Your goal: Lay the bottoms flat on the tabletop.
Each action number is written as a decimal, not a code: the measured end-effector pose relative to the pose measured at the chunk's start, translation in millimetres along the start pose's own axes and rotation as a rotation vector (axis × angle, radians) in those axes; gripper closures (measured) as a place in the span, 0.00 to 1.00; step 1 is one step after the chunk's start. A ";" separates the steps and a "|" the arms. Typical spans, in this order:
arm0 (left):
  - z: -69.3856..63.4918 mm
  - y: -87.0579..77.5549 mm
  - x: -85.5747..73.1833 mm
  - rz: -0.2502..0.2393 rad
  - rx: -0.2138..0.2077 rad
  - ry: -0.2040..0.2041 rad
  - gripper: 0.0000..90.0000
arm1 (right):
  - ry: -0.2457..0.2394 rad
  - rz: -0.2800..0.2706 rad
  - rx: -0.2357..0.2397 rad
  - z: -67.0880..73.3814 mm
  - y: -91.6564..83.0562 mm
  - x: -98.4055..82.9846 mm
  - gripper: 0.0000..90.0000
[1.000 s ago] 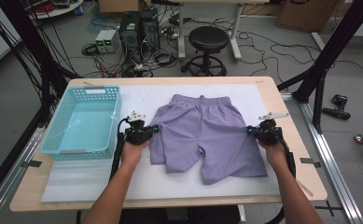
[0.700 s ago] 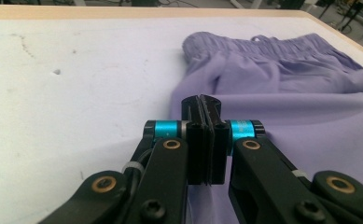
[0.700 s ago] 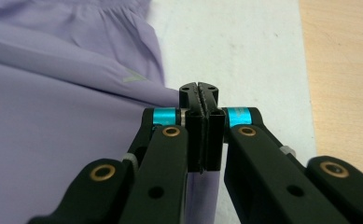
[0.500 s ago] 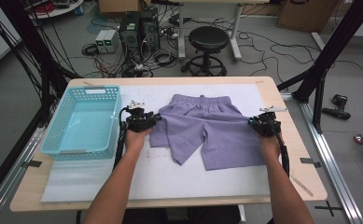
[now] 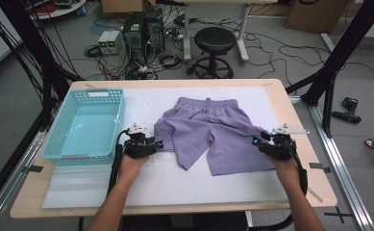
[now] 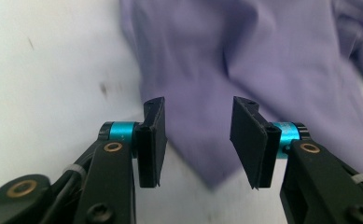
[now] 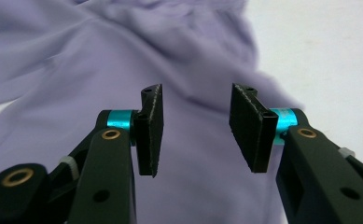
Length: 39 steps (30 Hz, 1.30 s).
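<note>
A pair of lilac shorts (image 5: 213, 134) lies rumpled on the white mat (image 5: 165, 183), waistband away from me, legs toward me. My left gripper (image 5: 152, 144) rests at the outer edge of the left leg. Its jaws have just been opening and stand open, the shorts (image 6: 244, 74) lying beyond and under them, nothing pinched by the left gripper (image 6: 197, 135). My right gripper (image 5: 259, 143) is at the right leg's outer edge. Its jaws have also just been opening; the right gripper (image 7: 195, 128) stands open over the lilac cloth (image 7: 184, 60), pads clear of it.
A light blue plastic basket (image 5: 86, 126) stands on the table's left side, close to my left hand. A bare strip of mat runs along the near edge. Beyond the table are a black stool (image 5: 215, 43), computer boxes (image 5: 141, 29) and cables on the floor.
Both grippers were shut on the shorts' legs and have let go. The legs, earlier stretched flat toward me, now lie bunched and narrower; both hands have shifted slightly.
</note>
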<state>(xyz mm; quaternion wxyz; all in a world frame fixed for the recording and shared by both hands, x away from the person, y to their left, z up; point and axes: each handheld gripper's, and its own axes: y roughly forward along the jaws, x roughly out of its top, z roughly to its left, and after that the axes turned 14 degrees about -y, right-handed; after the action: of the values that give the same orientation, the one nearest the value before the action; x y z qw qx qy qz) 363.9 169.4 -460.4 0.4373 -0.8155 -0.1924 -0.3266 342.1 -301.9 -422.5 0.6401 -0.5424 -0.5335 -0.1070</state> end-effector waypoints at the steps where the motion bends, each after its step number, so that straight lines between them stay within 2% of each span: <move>1: -1.6 -2.0 -1.0 0.003 0.012 -0.004 0.62 | -0.008 -0.005 0.018 4.5 -3.1 -2.1 0.62; 2: -2.6 -2.8 -2.8 0.015 0.016 0.005 0.72 | -0.018 -0.012 0.037 8.4 -5.8 -4.0 0.62; 3: -4.3 -4.1 -4.7 0.020 0.028 0.032 0.81 | -0.026 -0.017 0.058 11.9 -8.0 -5.4 0.62; 4: -5.6 -5.7 -6.3 0.020 0.033 0.047 0.96 | -0.036 -0.020 0.068 14.9 -10.1 -5.5 0.62; 5: -6.2 -7.8 -7.4 0.024 0.042 0.048 0.97 | -0.047 -0.021 0.070 16.9 -12.2 -4.7 0.62; 8: -5.6 -17.9 -14.3 0.007 0.070 0.039 0.97 | -0.045 -0.039 0.077 19.6 -17.8 -3.6 0.61; 14: 4.5 -47.0 -29.2 -0.001 0.092 0.029 0.97 | -0.022 -0.049 0.071 16.3 -22.5 -7.7 0.61; 17: 5.2 -57.6 -30.5 -0.037 0.105 0.037 0.97 | -0.009 -0.055 0.061 13.1 -23.9 -9.3 0.61; 19: 2.8 -62.8 -27.7 -0.086 0.087 0.015 0.87 | -0.005 -0.056 0.056 11.9 -24.4 -9.9 0.61; 21: -4.1 -64.1 -24.7 -0.120 0.028 0.018 0.78 | -0.001 -0.058 0.051 11.2 -24.2 -9.8 0.60; 22: -9.1 -63.6 -23.5 -0.129 -0.006 0.029 0.76 | 0.001 -0.061 0.049 11.1 -24.0 -9.5 0.60; 23: -15.8 -61.6 -22.8 -0.136 -0.067 0.036 0.74 | 0.002 -0.059 0.048 11.1 -24.1 -9.1 0.60; 26: -32.2 -51.4 -23.4 -0.123 -0.172 0.070 0.74 | -0.001 -0.061 0.048 11.6 -23.6 -8.5 0.60; 29: -49.0 -31.0 -25.1 -0.055 -0.223 0.121 0.71 | -0.002 -0.060 0.050 12.0 -23.2 -8.6 0.60; 32: -60.2 -10.8 -26.9 -0.010 -0.211 0.144 0.67 | 0.002 -0.061 0.051 12.0 -23.8 -8.8 0.60; 35: -64.4 4.4 -28.4 0.026 -0.183 0.139 0.61 | 0.013 -0.066 0.048 11.0 -24.9 -9.4 0.60; 36: -66.0 8.6 -28.7 0.055 -0.158 0.148 0.61 | 0.017 -0.065 0.046 10.7 -25.0 -9.8 0.60; 37: -68.3 11.2 -28.0 0.082 -0.133 0.163 0.62 | 0.020 -0.064 0.046 10.3 -25.1 -10.4 0.60; 38: -71.0 11.7 -28.7 0.081 -0.112 0.183 0.65 | 0.019 -0.064 0.044 9.8 -25.0 -10.9 0.60; 39: -73.1 11.5 -29.7 0.085 -0.110 0.206 0.74 | 0.022 -0.062 0.044 9.5 -25.1 -11.3 0.60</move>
<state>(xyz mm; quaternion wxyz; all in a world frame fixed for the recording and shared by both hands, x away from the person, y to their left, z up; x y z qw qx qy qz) 323.0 101.0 -458.4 0.4228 -0.8080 -0.0934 -0.3997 314.1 -309.0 -418.5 0.6539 -0.5105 -0.5451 -0.1209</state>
